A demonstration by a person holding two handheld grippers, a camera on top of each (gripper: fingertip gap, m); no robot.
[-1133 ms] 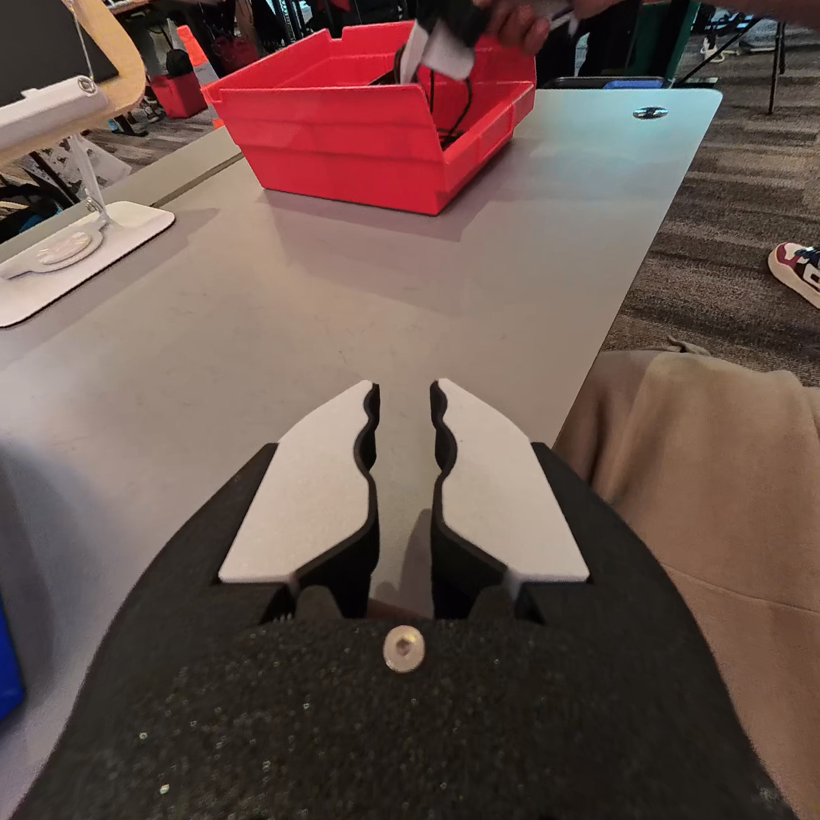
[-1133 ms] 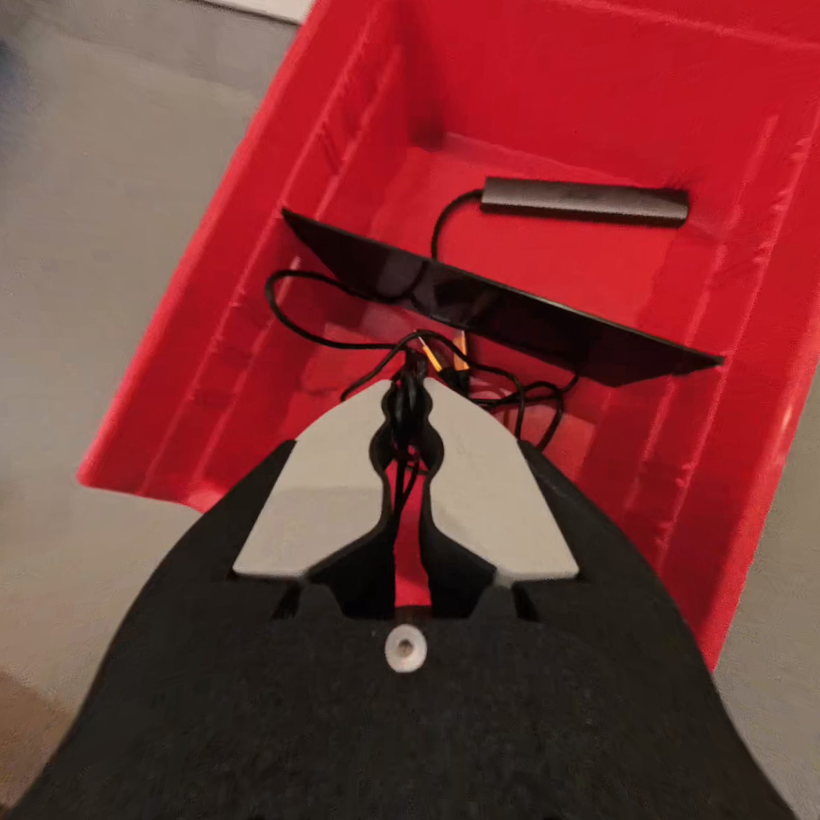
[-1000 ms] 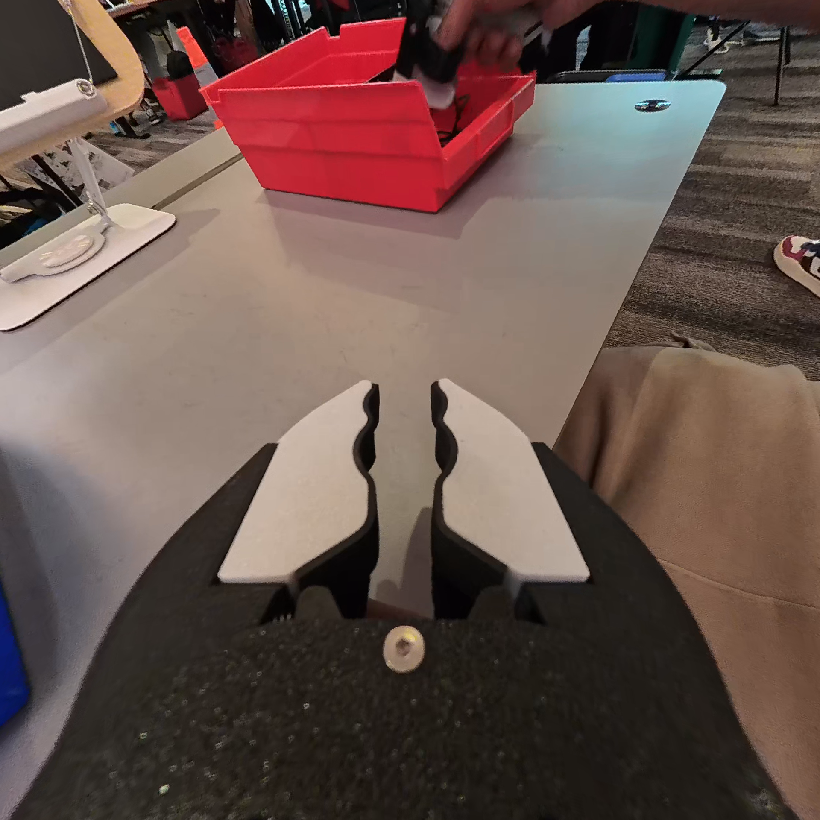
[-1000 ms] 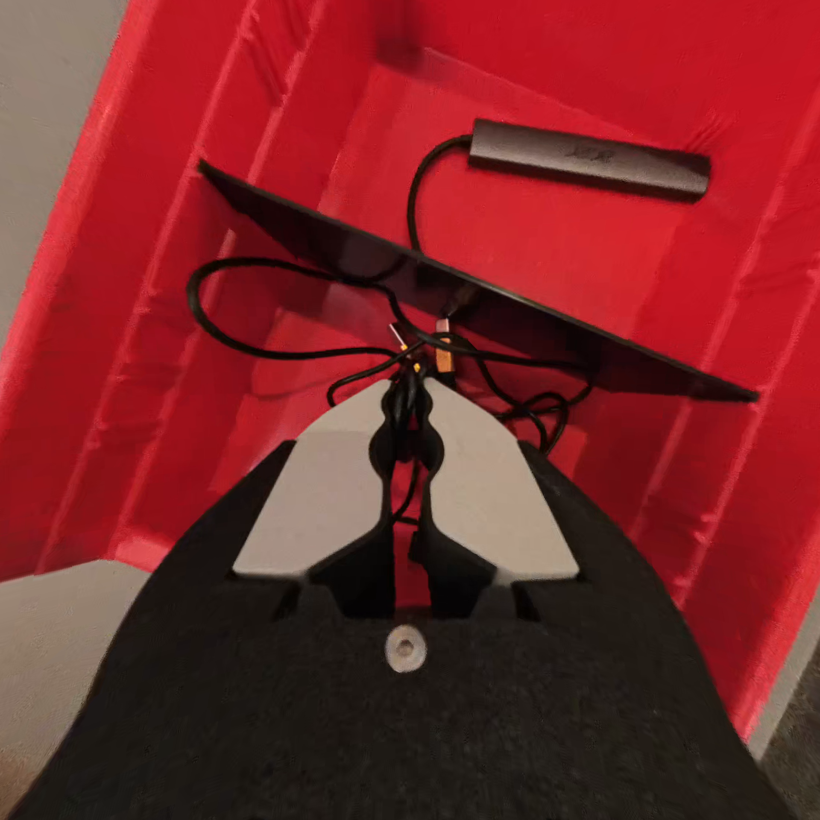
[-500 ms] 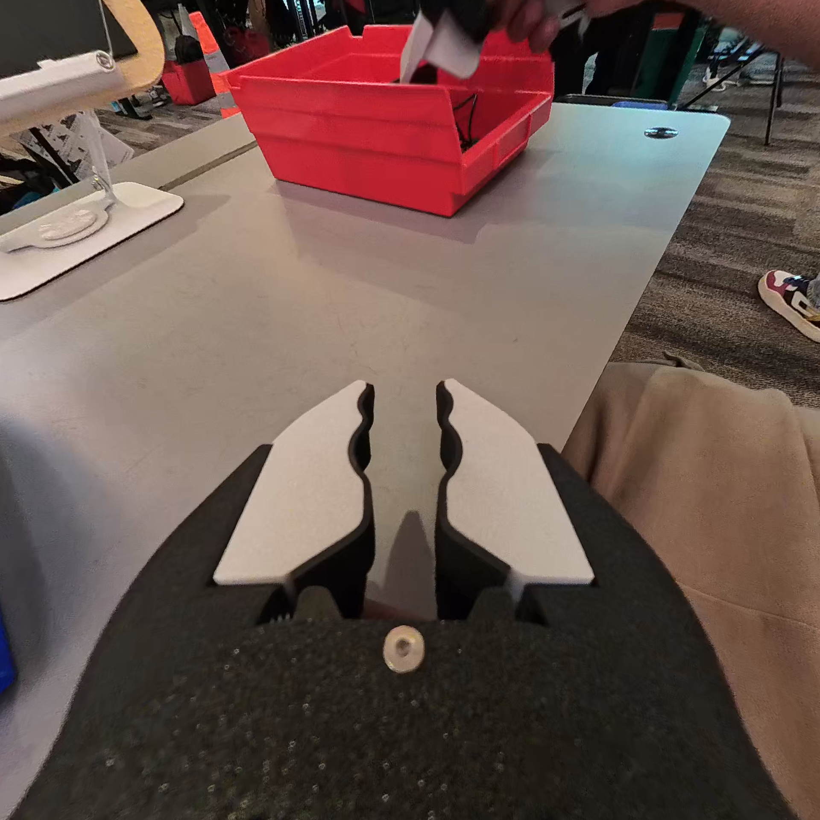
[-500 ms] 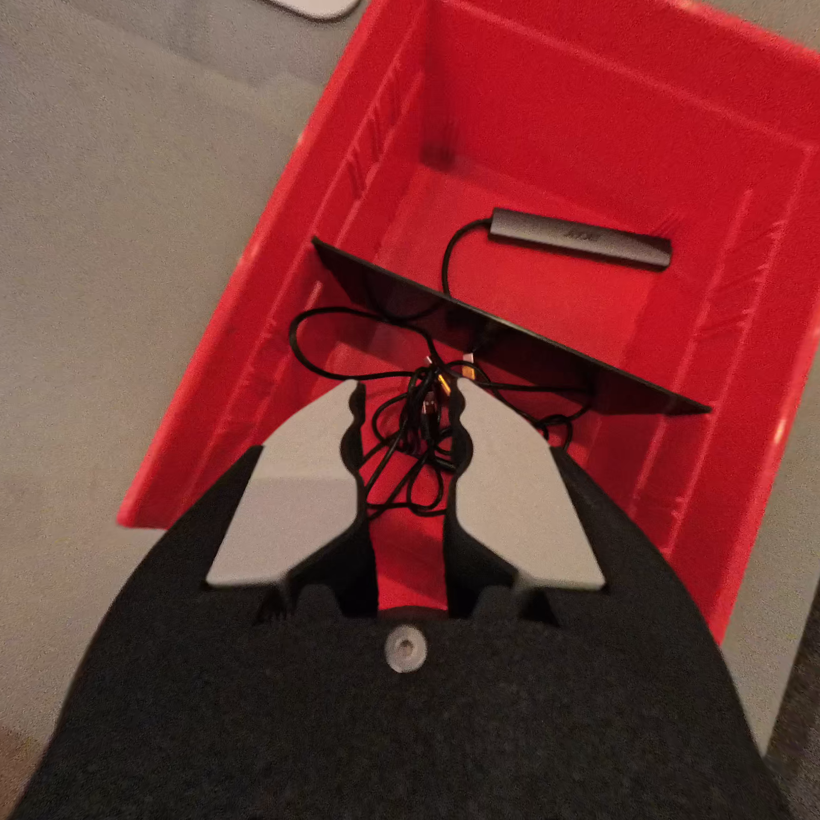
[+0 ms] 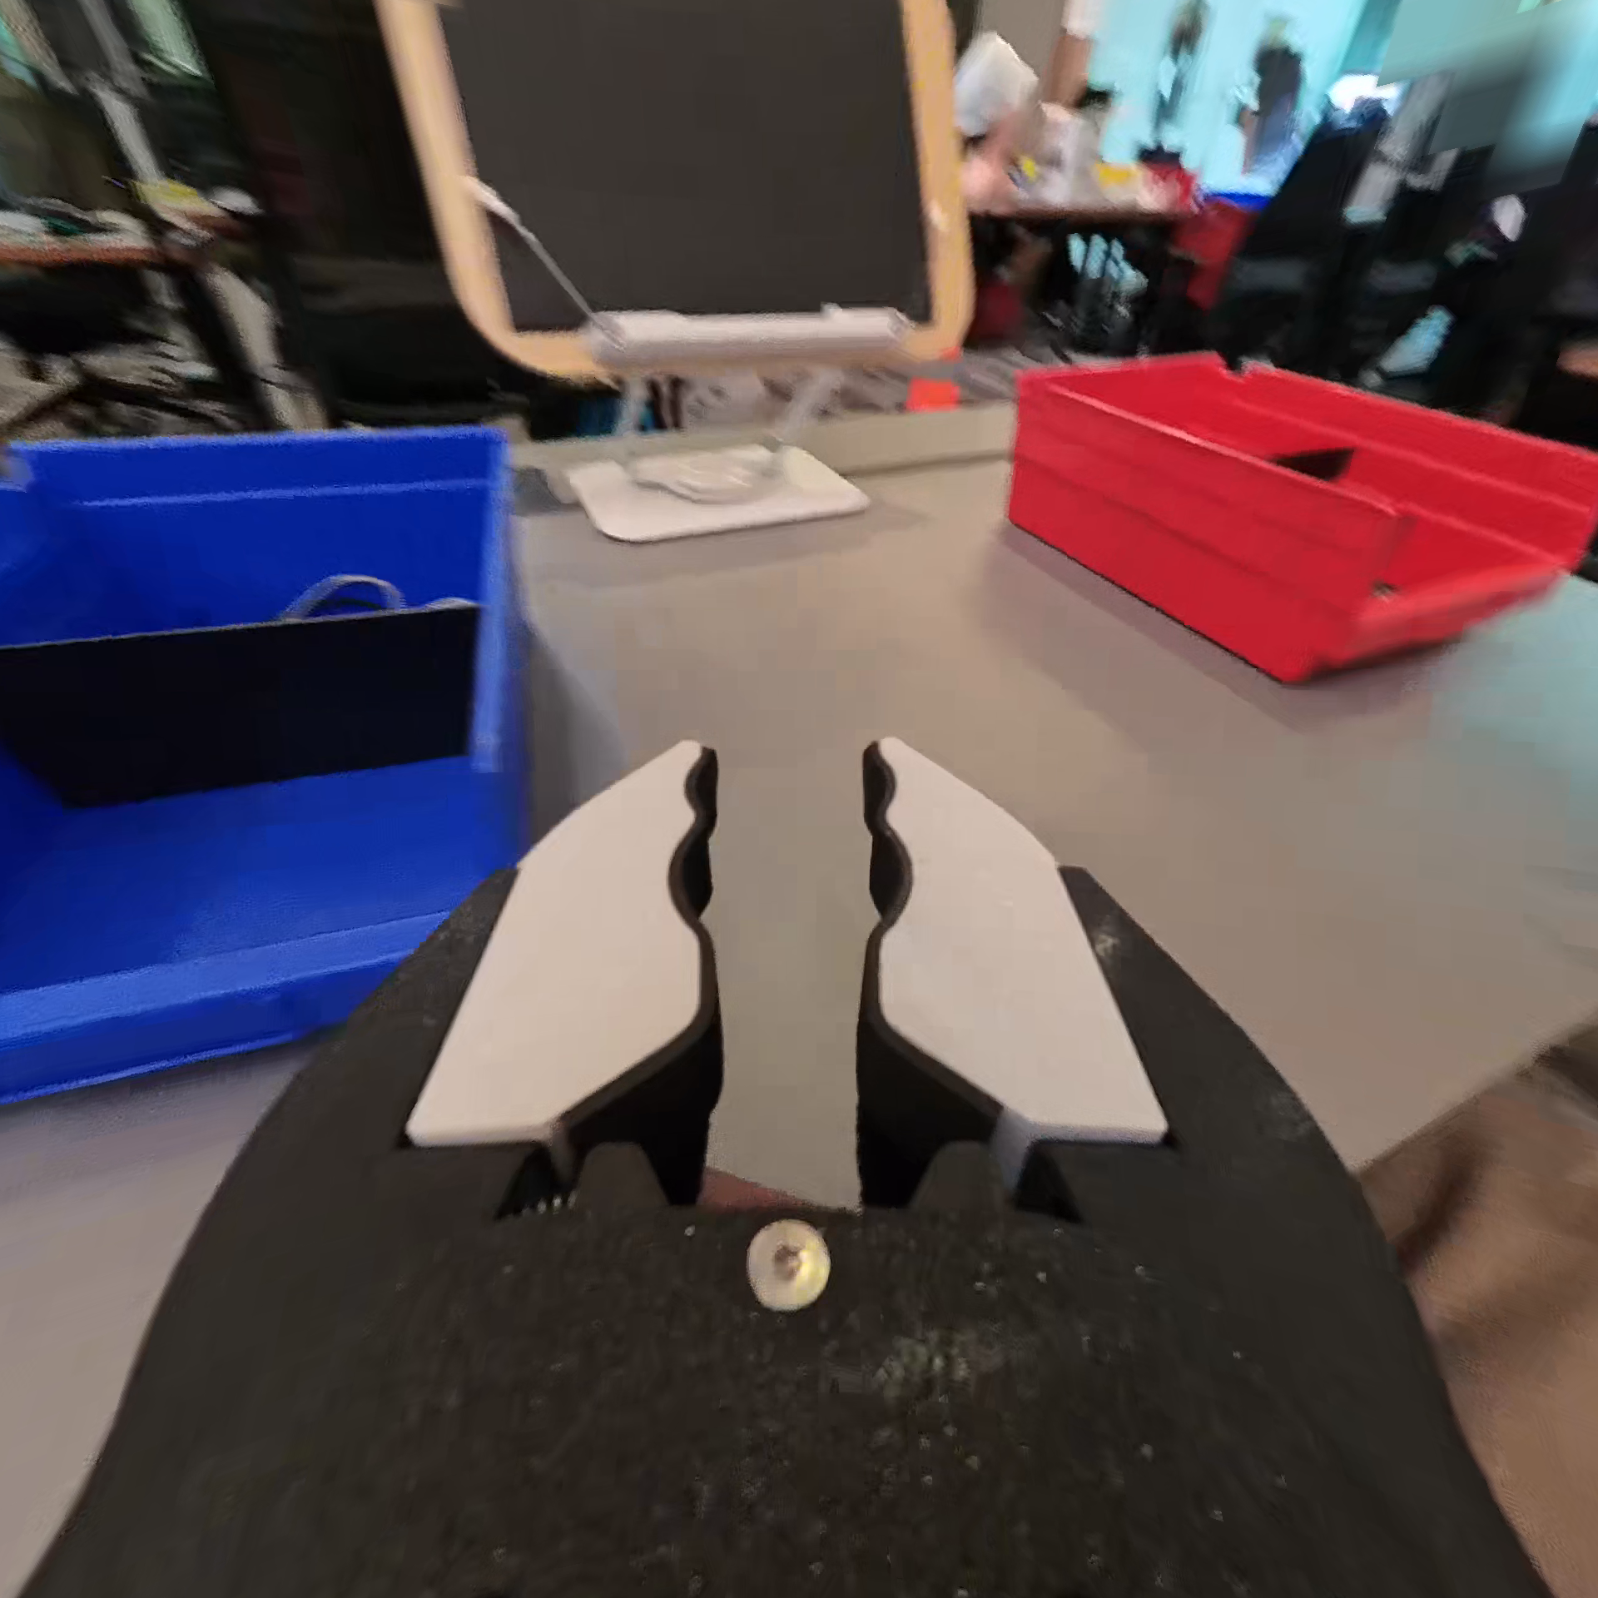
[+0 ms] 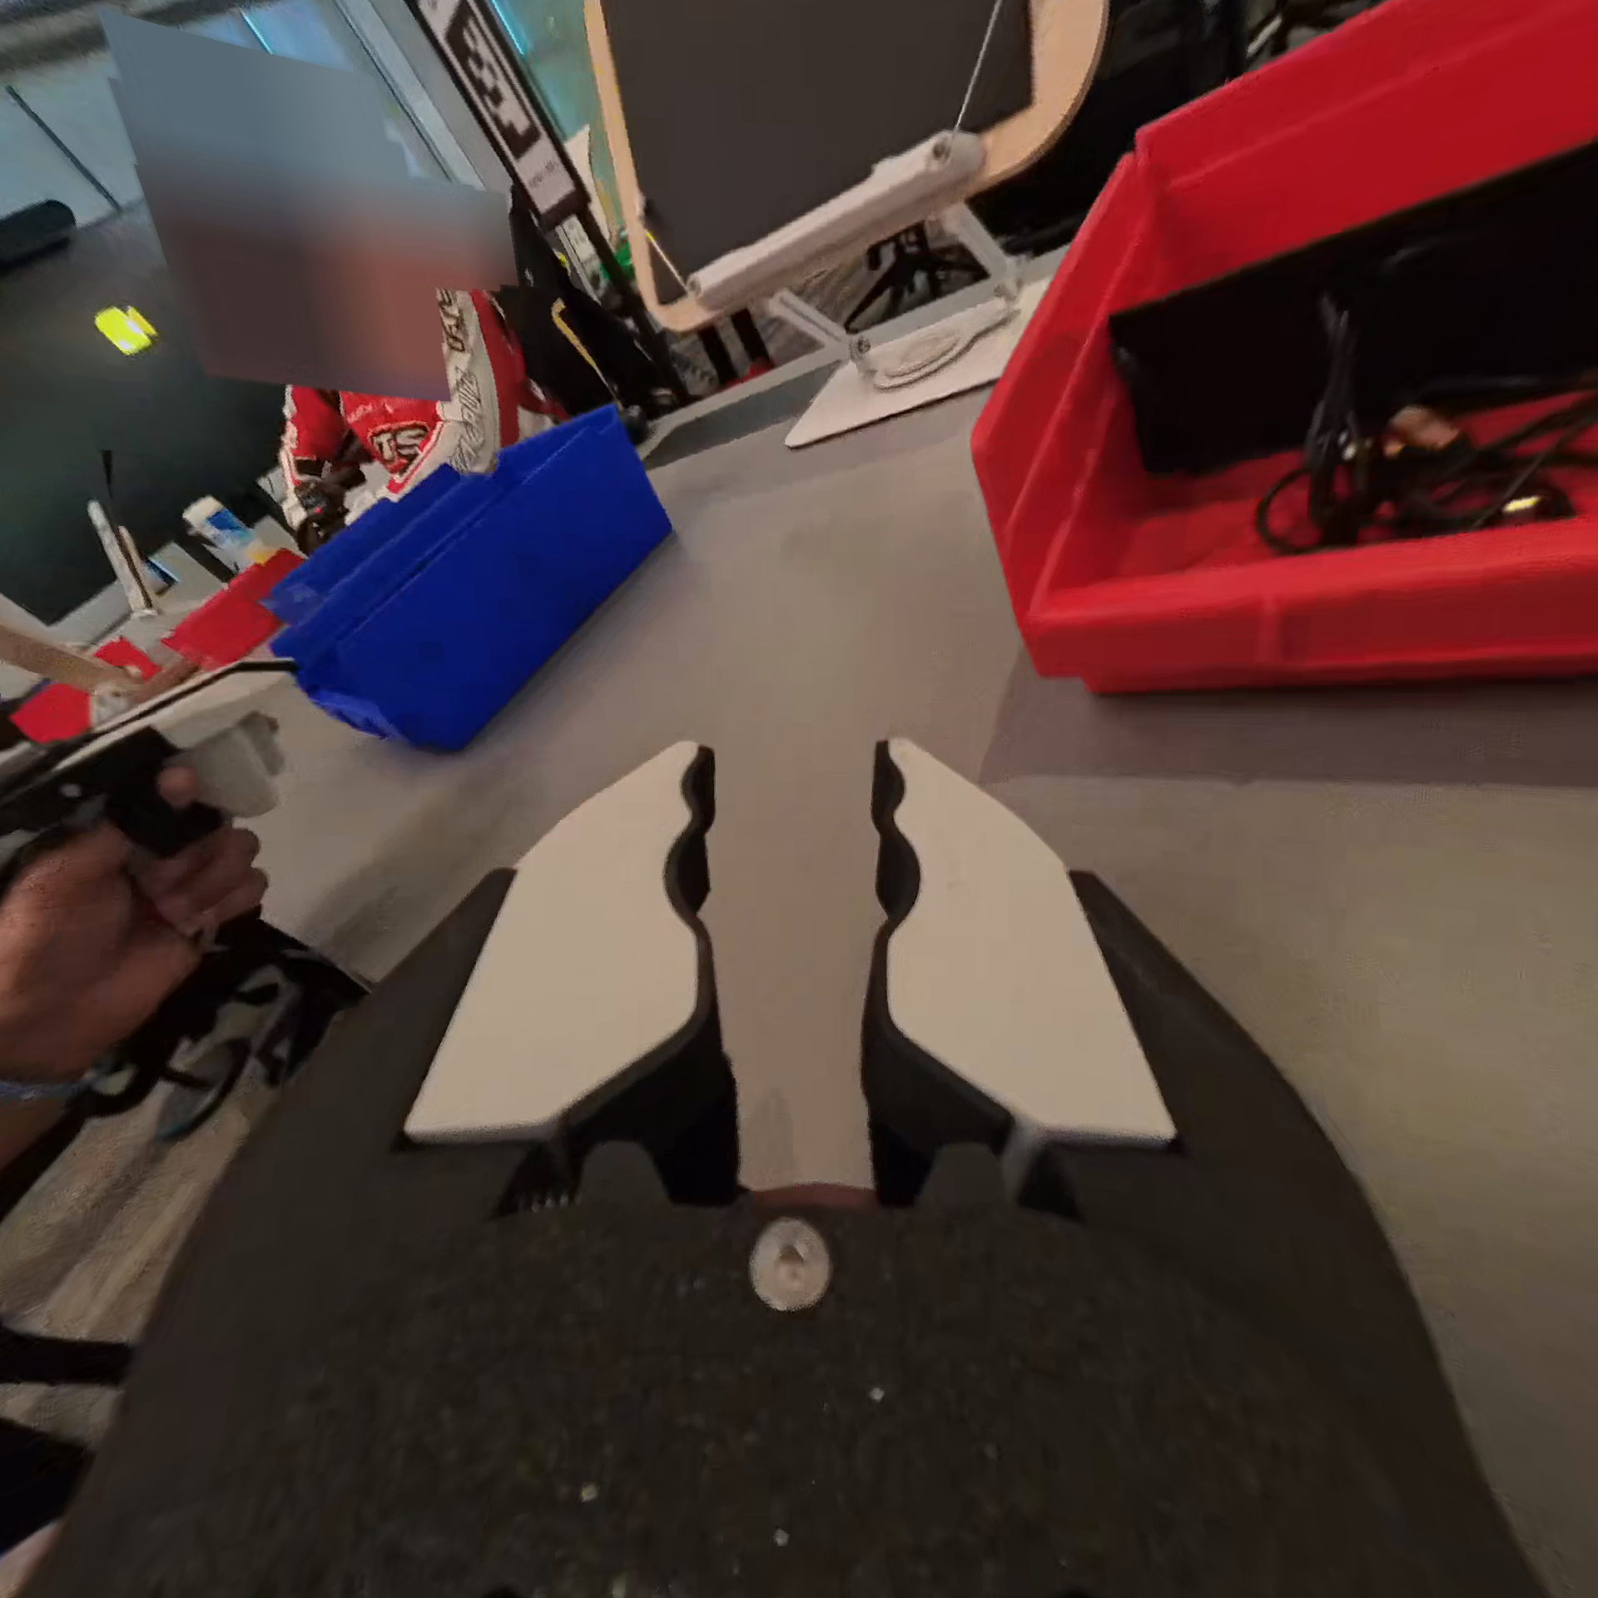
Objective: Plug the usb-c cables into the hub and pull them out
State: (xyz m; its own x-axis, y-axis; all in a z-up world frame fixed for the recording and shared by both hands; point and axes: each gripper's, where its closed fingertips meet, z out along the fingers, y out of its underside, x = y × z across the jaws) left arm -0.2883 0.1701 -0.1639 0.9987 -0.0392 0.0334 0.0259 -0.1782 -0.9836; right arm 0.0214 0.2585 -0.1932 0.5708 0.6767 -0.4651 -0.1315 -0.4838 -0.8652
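The right tongs (image 8: 791, 761), half a second ago wide above the tangled cables (image 8: 1418, 484), now hover empty and parted over bare surface (image 8: 821, 571), the cables left in the red bin (image 8: 1150, 605) at upper right; the left tongs (image 7: 789, 765) are likewise parted and empty, so unplugging looks finished.

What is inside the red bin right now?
In the red bin, a tangle of black cables lies in front of a black divider. Whatever sits behind the divider is hidden.
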